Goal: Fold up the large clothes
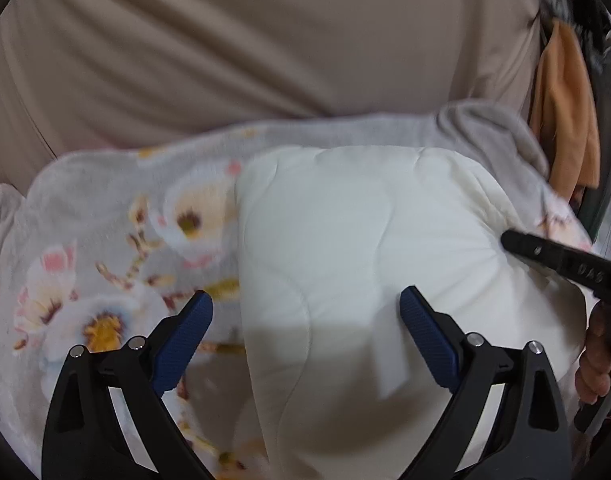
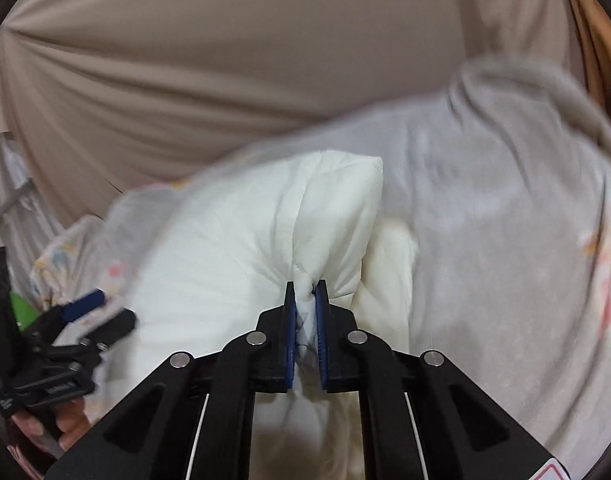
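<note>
A white quilted garment (image 1: pixel 345 240) lies bunched on a grey floral blanket (image 1: pixel 105 240). My left gripper (image 1: pixel 305 312) is open and empty, its blue-padded fingers (image 1: pixel 185 336) hovering over the garment's near left edge. My right gripper (image 2: pixel 305 292) is shut on a pinched fold of the white garment (image 2: pixel 265 232), which puckers around the pads. The right gripper also shows in the left wrist view (image 1: pixel 545 252) at the garment's right side. The left gripper also shows in the right wrist view (image 2: pixel 101 312), open, at the far left.
A beige sheet (image 1: pixel 225 40) covers the surface behind the blanket (image 2: pixel 505 200). An orange cloth (image 1: pixel 565 120) hangs at the right edge. A green object (image 2: pixel 23 312) shows at the far left.
</note>
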Demonstrator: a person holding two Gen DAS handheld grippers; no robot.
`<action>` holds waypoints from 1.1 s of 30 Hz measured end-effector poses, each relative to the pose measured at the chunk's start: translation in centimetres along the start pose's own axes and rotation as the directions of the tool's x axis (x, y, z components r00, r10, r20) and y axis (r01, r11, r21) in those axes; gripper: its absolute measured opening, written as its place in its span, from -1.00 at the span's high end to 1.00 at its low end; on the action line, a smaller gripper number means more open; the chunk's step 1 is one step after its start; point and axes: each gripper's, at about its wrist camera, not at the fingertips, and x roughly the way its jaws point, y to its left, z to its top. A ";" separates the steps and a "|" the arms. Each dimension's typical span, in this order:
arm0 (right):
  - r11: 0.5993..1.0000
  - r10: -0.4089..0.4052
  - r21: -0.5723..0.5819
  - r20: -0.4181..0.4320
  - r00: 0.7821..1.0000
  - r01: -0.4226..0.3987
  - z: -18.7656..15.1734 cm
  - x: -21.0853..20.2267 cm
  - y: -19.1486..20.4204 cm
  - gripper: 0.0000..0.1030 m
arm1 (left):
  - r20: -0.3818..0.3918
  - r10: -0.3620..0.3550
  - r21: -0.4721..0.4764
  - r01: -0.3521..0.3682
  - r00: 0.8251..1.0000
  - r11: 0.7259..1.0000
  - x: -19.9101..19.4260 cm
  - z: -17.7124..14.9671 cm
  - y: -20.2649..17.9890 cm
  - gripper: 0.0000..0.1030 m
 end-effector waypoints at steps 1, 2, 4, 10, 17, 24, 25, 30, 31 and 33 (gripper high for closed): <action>1.000 0.010 0.024 -0.024 1.000 -0.009 -0.9 1.5 -0.8 0.83 | -0.014 -0.017 -0.011 0.017 1.000 1.000 0.9 -0.5 0.1 -0.82; 0.999 0.018 0.038 -0.021 1.000 -0.017 -1.9 2.4 -1.5 0.82 | -0.025 -0.026 -0.023 0.025 0.999 0.999 1.4 -0.8 0.1 -0.82; 1.000 0.010 0.030 -0.027 1.000 -0.009 -2.0 2.5 -1.4 0.82 | -0.047 -0.028 -0.040 0.026 0.999 0.999 2.1 -1.1 0.3 -0.82; 0.997 -0.077 0.006 0.153 0.985 0.078 1.7 -4.2 2.3 0.62 | -0.016 0.028 -0.006 -0.028 0.999 1.000 1.8 -1.3 -0.1 -0.82; 0.976 -0.176 -0.123 0.024 0.984 0.177 2.6 2.5 4.4 0.67 | -0.002 0.039 0.001 -0.039 0.999 0.999 1.6 -1.3 -0.4 -0.83; 0.988 -0.138 -0.071 0.017 0.990 0.139 1.1 4.5 1.8 0.72 | -0.013 0.022 -0.012 -0.022 1.000 1.000 2.1 -1.4 -0.7 -0.83; 0.990 -0.127 -0.058 0.017 0.992 0.128 1.1 4.1 1.7 0.70 | -0.018 0.023 -0.011 -0.023 1.000 1.000 2.0 -1.3 -0.7 -0.83; 0.998 -0.044 0.036 0.061 0.997 0.042 1.9 -1.2 1.5 0.36 | -0.032 0.024 -0.008 -0.025 0.999 1.000 0.9 -1.2 -0.3 -0.82; 0.998 -0.047 0.035 0.068 0.997 0.045 2.0 -2.4 1.6 0.25 | -0.035 0.012 -0.011 -0.013 0.999 1.000 0.4 -1.2 -0.1 -0.82; 0.998 -0.050 0.040 0.060 0.997 0.048 1.7 -4.5 1.2 -0.26 | -0.050 -0.037 -0.036 0.035 0.998 0.999 -0.6 -1.2 0.6 -0.81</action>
